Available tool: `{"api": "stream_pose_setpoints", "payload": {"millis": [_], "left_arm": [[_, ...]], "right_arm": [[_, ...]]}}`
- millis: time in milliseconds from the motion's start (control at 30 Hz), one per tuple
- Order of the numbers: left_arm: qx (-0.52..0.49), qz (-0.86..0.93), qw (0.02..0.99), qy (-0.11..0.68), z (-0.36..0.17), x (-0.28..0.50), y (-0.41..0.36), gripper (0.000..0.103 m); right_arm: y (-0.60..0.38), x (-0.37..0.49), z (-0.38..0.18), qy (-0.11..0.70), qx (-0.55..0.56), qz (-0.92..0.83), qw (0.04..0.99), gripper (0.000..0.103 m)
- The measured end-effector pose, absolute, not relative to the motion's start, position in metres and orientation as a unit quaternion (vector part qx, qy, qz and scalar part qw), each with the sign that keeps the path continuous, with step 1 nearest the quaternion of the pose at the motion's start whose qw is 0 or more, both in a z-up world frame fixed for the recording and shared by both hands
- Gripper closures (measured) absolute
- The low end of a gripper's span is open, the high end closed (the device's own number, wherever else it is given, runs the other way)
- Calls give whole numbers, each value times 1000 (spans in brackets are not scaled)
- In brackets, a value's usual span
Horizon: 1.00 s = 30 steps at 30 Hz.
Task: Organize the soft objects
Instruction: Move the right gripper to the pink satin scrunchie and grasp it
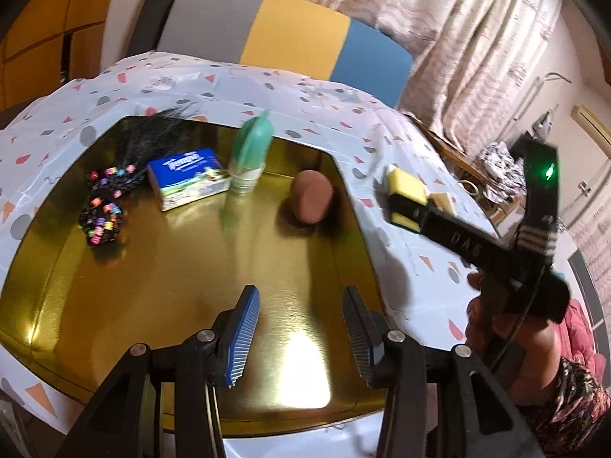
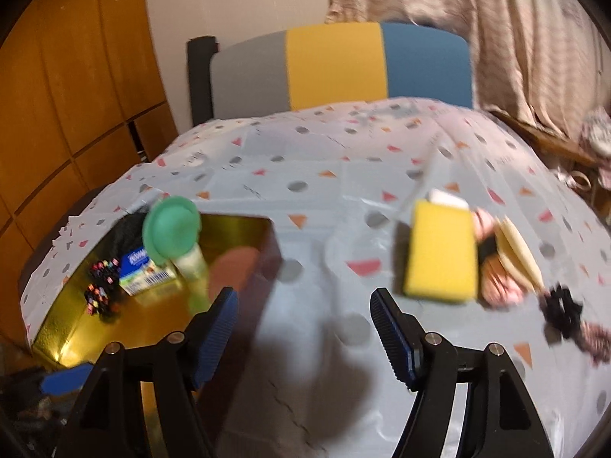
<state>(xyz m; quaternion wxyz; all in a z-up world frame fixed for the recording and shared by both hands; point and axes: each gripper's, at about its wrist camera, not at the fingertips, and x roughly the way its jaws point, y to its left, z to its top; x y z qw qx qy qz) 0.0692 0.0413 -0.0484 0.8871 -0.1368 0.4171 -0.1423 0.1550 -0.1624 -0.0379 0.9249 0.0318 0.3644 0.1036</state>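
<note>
A gold tray [image 1: 114, 320] holds a black hairpiece with coloured beads [image 1: 103, 210], a blue Tempo tissue pack [image 1: 189, 177] and a brown egg-shaped sponge [image 1: 311, 202]. A green soft object [image 1: 252, 145] on a pale base shows blurred over the tray, beside the tissue pack. My left gripper [image 1: 301, 292] hangs open over the tray's near half with nothing between its fingers. My right gripper [image 2: 301, 295] is open and empty over the tablecloth, just right of the tray's corner. A yellow sponge [image 2: 441, 252] lies on the cloth beyond its right finger.
The table wears a pale cloth with coloured spots [image 2: 324, 191]. Right of the yellow sponge lie a cream pad [image 2: 521, 252], pink soft things [image 2: 500, 286] and a black scrunchie [image 2: 563, 305]. A grey, yellow and blue chair back [image 2: 336, 65] stands behind the table.
</note>
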Motion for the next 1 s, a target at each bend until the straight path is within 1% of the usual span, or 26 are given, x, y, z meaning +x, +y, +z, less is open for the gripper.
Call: {"api": "stream_pose_setpoints", "payload": {"millis": [267,433,867,1000], "left_arm": [[-93,-183,891,404,-41,57,12,58],[-77,-212,887,402,-42,50,-7,58],[-44,-282,864,414,-46,22,-67,58],[-36,-293,857,422,-50,18,-82,58]], "right_arm": [[-202,122,-76,403,41,74,911,31],[-223,102,-90,413,44,56,908,31],[-298,67,-102,416,61,-15,907,30],[-334,61,-101,416,88,-46,904,30]]}}
